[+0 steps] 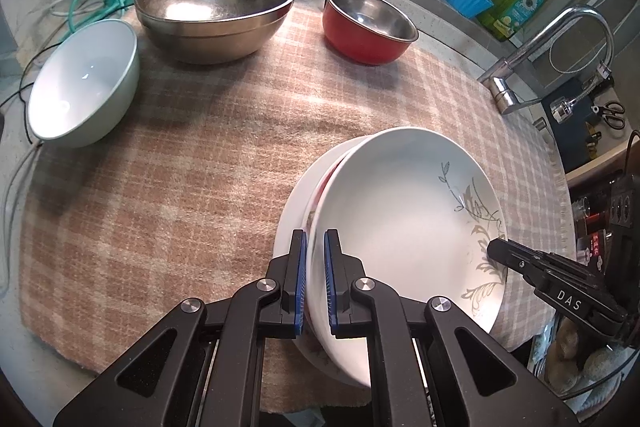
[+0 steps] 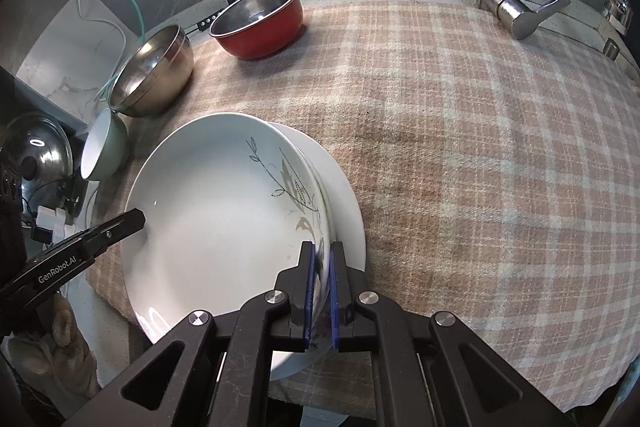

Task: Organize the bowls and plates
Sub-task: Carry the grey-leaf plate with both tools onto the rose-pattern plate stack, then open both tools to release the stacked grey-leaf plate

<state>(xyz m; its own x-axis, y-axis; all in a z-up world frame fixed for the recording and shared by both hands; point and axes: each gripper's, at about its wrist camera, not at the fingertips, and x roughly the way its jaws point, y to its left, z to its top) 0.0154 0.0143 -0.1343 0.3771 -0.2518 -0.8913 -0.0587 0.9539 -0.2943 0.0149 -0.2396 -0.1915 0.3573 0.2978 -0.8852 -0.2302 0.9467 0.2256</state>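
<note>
Both the left hand-held gripper [image 1: 315, 281] and the right hand-held gripper [image 2: 321, 289] clenched opposite rims of the top plate [image 1: 404, 223], tilted, face up, on the stack.

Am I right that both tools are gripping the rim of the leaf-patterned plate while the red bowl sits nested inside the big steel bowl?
Not quite: the red bowl stands apart, beside the big steel bowl, as the left wrist view shows. The left tool and right tool do grip the leaf-patterned plate.
</note>
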